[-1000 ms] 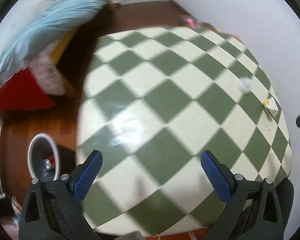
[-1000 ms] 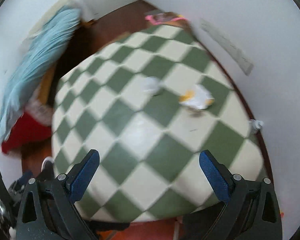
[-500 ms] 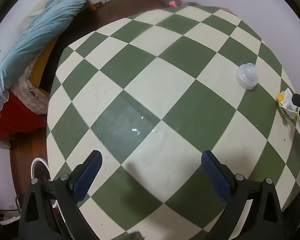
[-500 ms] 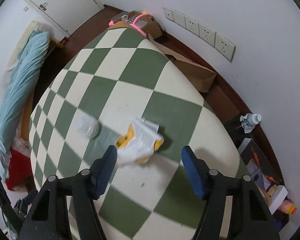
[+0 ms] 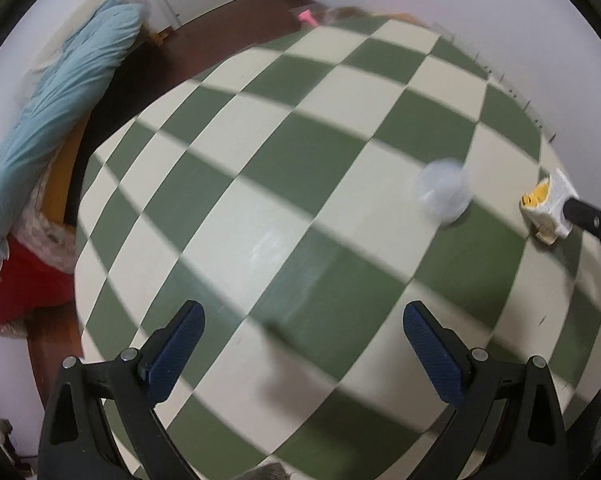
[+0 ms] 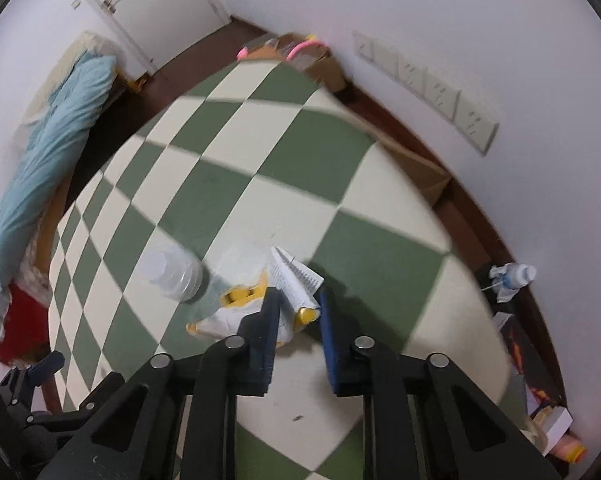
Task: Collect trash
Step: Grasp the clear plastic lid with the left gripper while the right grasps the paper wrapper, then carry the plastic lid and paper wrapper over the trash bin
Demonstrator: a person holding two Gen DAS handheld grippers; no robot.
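A crumpled white and yellow wrapper (image 6: 260,300) lies on the green and cream checked table (image 6: 260,160). My right gripper (image 6: 298,300) is shut on the wrapper, its fingers pinching the paper. The wrapper also shows at the right edge of the left wrist view (image 5: 546,206), with a right finger (image 5: 592,222) on it. A clear plastic cup (image 6: 174,272) lies just left of the wrapper and shows blurred in the left wrist view (image 5: 442,192). My left gripper (image 5: 302,346) is open and empty above the table's near part.
A blue pillow (image 6: 44,172) and red cloth (image 6: 20,320) lie on a bed at the left. A cardboard box (image 6: 412,168) and a small bottle (image 6: 512,274) sit on the floor by the wall with sockets (image 6: 428,84). Books (image 6: 532,372) lie at the right.
My right gripper has moved down onto the wrapper and closed on it. The left wrist view has shifted, bringing the cup and wrapper more into view.
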